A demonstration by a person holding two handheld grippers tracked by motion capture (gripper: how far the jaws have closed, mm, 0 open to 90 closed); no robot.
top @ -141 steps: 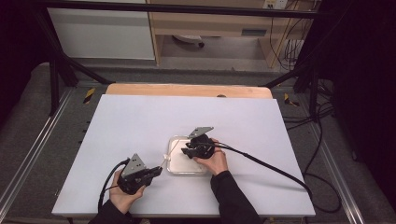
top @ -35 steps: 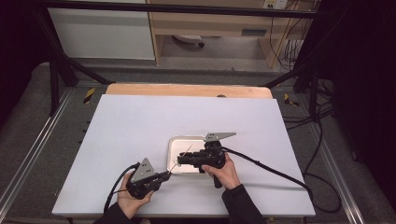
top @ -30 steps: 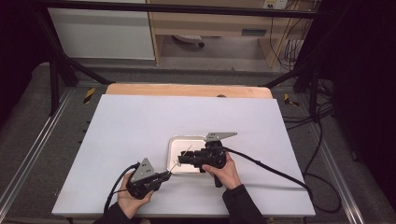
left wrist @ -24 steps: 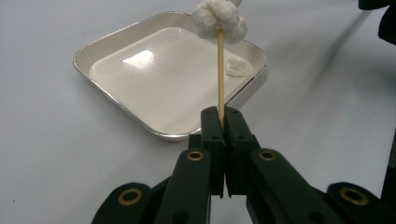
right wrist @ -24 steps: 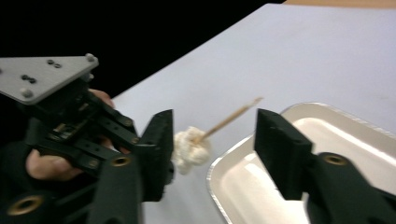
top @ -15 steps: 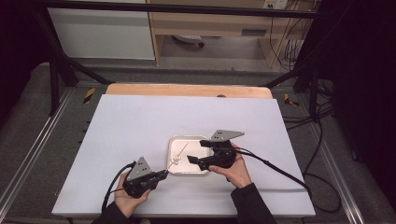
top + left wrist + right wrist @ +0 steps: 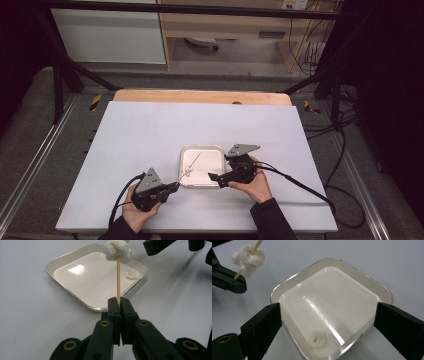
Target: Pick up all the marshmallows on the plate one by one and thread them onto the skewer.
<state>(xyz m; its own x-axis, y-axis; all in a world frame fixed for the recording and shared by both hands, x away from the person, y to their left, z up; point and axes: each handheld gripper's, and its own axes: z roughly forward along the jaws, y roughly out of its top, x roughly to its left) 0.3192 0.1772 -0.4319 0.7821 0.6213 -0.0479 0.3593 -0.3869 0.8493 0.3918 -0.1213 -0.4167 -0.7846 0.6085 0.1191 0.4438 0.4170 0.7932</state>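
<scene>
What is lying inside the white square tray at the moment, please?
One white popcorn-like piece lies loose in the tray near its rim. The rest of the floor looks bare; nothing covers it.

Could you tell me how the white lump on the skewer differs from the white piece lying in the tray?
The lump on the skewer is held up above the tray, while the loose piece lies flat on the tray floor. The lump on the skewer looks bigger and bunched, as if several pieces; the loose piece is single and small. The left tongs clamp the skewer; nothing touches the loose piece. Both are white and soft-looking.
</scene>
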